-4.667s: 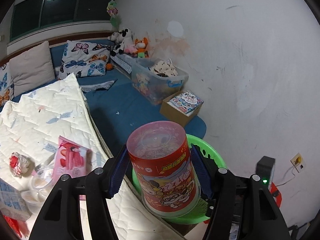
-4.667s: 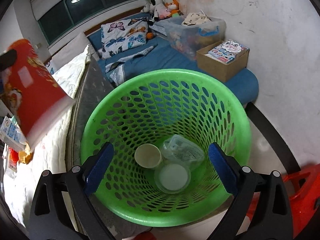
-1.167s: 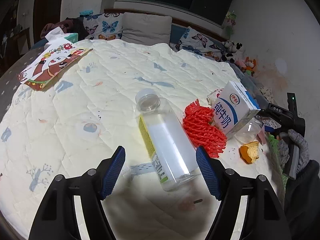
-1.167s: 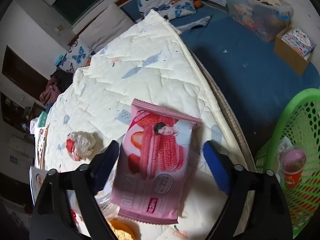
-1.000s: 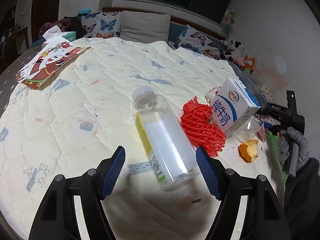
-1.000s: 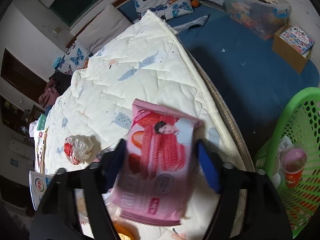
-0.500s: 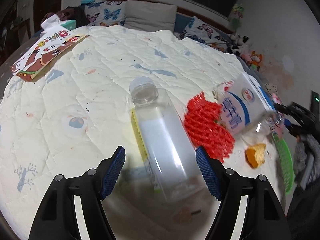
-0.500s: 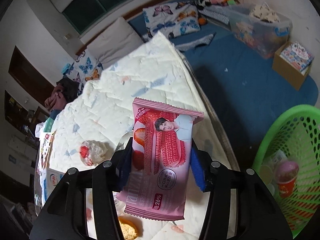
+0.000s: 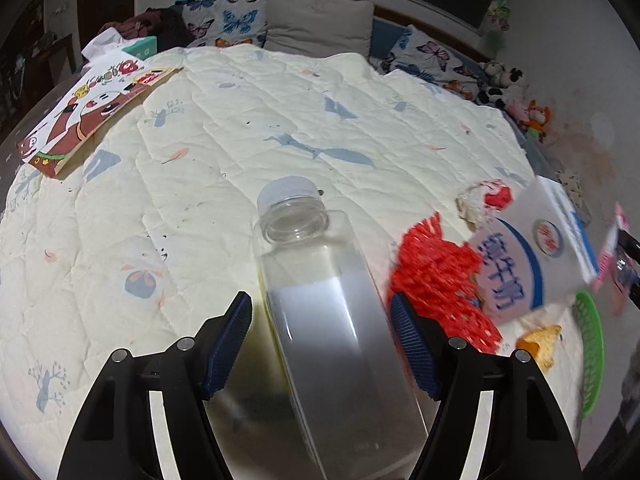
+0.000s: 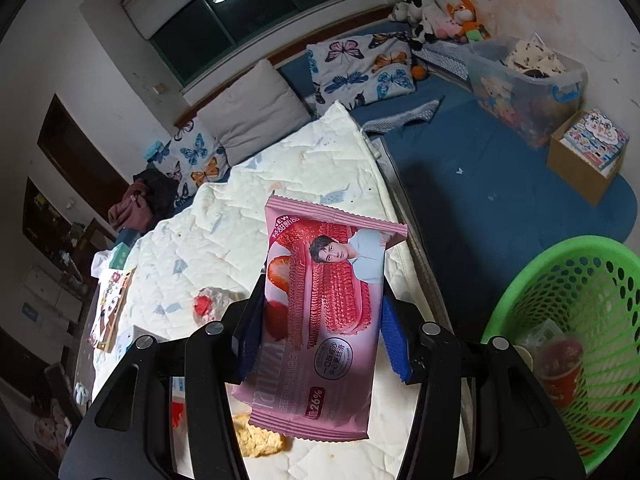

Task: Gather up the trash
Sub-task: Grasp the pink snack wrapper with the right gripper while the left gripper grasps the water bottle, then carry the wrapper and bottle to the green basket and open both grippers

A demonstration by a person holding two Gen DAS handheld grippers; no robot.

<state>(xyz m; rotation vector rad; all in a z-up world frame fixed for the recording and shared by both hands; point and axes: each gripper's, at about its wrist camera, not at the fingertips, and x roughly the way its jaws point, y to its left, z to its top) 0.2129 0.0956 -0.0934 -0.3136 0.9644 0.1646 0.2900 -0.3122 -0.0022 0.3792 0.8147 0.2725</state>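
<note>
Two grippers are at work over the quilted mattress (image 9: pixel 248 128). Your right gripper (image 10: pixel 320 320) has its jaws closed on the pink snack packet (image 10: pixel 324 320), pads pressing on both long sides, and the packet is lifted off the quilt, standing roughly upright over the mattress's near right edge. To the right of that edge is a strip of dark blue floor mat (image 10: pixel 500 200), and beyond it, at the lower right, the green perforated basket (image 10: pixel 580 320) with a red cup (image 10: pixel 560 368) and other trash already in it; the space between packet and basket rim is open. Your left gripper (image 9: pixel 320 344) has its jaws open and straddling the clear plastic bottle (image 9: pixel 332 312), which lies on the quilt with its cap pointing away from you; there is a visible gap on the left pad's side, while the right pad sits just beside the bottle wall. Crowding the bottle's right side are the red foam net (image 9: pixel 440 280), the white-and-blue milk carton (image 9: pixel 528 252) and an orange peel (image 9: pixel 540 340) near the mattress edge. The quilt to the bottle's left is bare up to the picture book (image 9: pixel 88 116).
</note>
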